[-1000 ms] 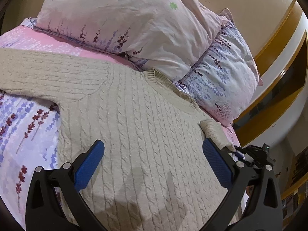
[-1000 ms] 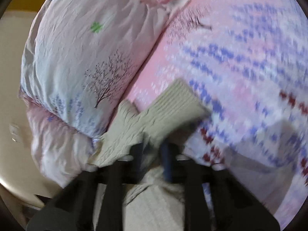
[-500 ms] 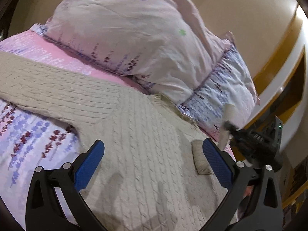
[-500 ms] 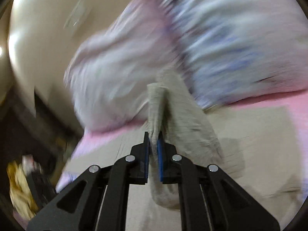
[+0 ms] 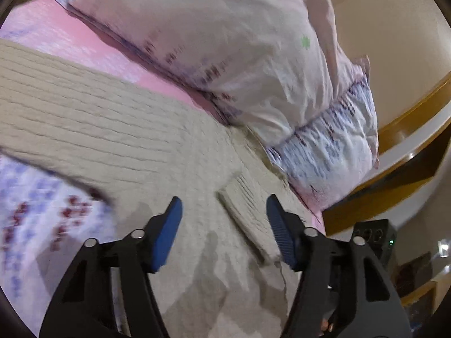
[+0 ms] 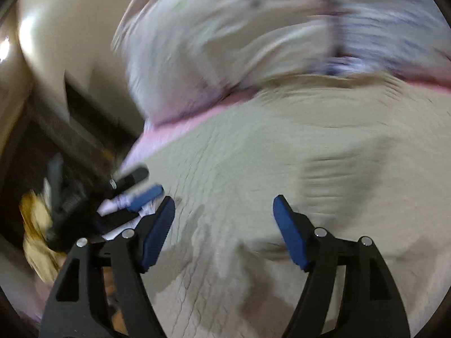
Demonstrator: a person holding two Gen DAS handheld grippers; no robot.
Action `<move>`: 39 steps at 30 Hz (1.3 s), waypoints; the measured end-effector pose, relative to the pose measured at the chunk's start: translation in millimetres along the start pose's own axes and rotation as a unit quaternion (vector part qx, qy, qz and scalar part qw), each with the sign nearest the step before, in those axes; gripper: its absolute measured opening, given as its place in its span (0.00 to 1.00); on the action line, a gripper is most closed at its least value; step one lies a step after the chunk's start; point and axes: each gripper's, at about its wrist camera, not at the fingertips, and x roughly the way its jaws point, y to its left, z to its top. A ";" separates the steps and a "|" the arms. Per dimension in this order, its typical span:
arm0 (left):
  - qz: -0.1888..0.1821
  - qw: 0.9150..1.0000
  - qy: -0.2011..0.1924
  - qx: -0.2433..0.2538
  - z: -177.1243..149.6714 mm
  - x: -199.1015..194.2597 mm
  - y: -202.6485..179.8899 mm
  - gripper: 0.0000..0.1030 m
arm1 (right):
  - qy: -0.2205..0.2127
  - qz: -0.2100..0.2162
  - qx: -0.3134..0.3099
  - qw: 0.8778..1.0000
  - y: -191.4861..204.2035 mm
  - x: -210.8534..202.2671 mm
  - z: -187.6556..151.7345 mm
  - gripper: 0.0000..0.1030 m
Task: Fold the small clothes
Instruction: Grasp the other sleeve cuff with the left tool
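Beige sweater (image 5: 118, 118) flat on bed (image 5: 70, 39) by pillows (image 5: 225, 42), left gripper (image 5: 224, 211) fingers closing, empty, around folded sleeve (image 5: 248, 205), right gripper (image 6: 224, 211) fingers opening, empty

Beige sweater (image 5: 118, 118) of thick cable-knit wool-like cloth, ribbed and matt, printed cotton-like bedsheet (image 5: 84, 42) smooth and matt, pillows (image 5: 225, 42) in creased soft cloth, gripper fingers (image 5: 166, 233) with ridged blue rubbery pads on matt black plastic, glossy varnished wooden frame (image 5: 408, 121)

2 rumpled pillows (image 5: 253, 56), pale pink over a lavender-printed one, lean on a cream wall (image 5: 394, 28) at the head of a bed with a pink floral sheet (image 5: 70, 36); a wooden rail (image 5: 408, 118) runs alongside.
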 end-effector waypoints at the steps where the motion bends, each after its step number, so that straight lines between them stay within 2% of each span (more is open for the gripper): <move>1: -0.004 1.000 0.012 -0.001 3.3 7.5 -2.6 0.56 | -0.017 0.002 0.031 0.999 -16.0 -17.4 -0.8 0.69; 5: 0.032 0.997 0.063 0.004 15.3 47.8 -12.6 0.52 | -0.075 -0.029 0.096 0.992 -59.3 -72.7 -13.4 0.70; 7: 0.024 0.995 0.090 -0.015 16.0 63.3 -12.6 0.52 | -0.090 -0.025 0.130 0.987 -76.4 -96.7 -21.9 0.70; 12: 0.037 0.995 0.091 -0.023 16.1 86.2 -22.2 0.52 | -0.121 -0.034 0.150 0.981 -101.0 -136.1 -35.5 0.70; 13: 0.039 0.995 0.088 -0.030 16.7 90.2 -22.0 0.47 | -0.124 -0.034 0.155 0.980 -99.7 -133.1 -31.3 0.70; 15: 0.038 0.995 0.082 -0.041 17.6 98.1 -20.5 0.29 | -0.127 -0.036 0.165 0.977 -103.5 -136.5 -36.2 0.70; 16: 0.028 0.995 0.080 -0.047 19.7 102.3 -18.4 0.09 | -0.126 -0.041 0.170 0.977 -106.1 -133.4 -37.4 0.70; 17: 0.021 0.995 0.075 -0.056 21.9 104.6 -15.6 0.07 | -0.123 -0.045 0.174 0.976 -108.8 -124.4 -35.3 0.70; 19: 0.012 0.997 0.047 -0.068 25.5 95.3 -10.3 0.07 | -0.118 -0.049 0.182 0.975 -113.6 -119.6 -35.5 0.70; 23: 0.011 0.996 -0.047 -0.071 26.1 46.5 -1.9 0.07 | -0.131 -0.061 0.179 0.973 -117.4 -125.6 -36.8 0.70; 24: 0.019 0.995 -0.071 -0.070 23.4 33.8 0.6 0.07 | -0.135 -0.065 0.177 0.973 -118.0 -127.1 -36.8 0.71; 26: 0.051 0.993 -0.088 -0.063 14.8 22.5 4.8 0.07 | -0.148 -0.078 0.180 0.969 -122.0 -132.1 -38.2 0.71; 29: 0.072 0.993 -0.065 -0.059 10.2 28.3 10.3 0.07 | -0.163 -0.095 0.201 0.961 -133.1 -137.2 -40.5 0.71; 33: 0.080 0.994 -0.044 -0.067 12.1 36.7 13.6 0.07 | -0.158 -0.095 0.191 0.964 -138.1 -132.8 -33.7 0.70; 37: 0.082 0.993 -0.038 -0.070 12.7 37.9 16.2 0.07 | -0.147 -0.043 0.218 0.964 -156.8 -122.8 -20.6 0.70; 39: 0.083 0.994 -0.035 -0.064 12.9 40.9 13.9 0.07 | -0.141 -0.072 0.232 0.960 -168.1 -118.7 -15.7 0.62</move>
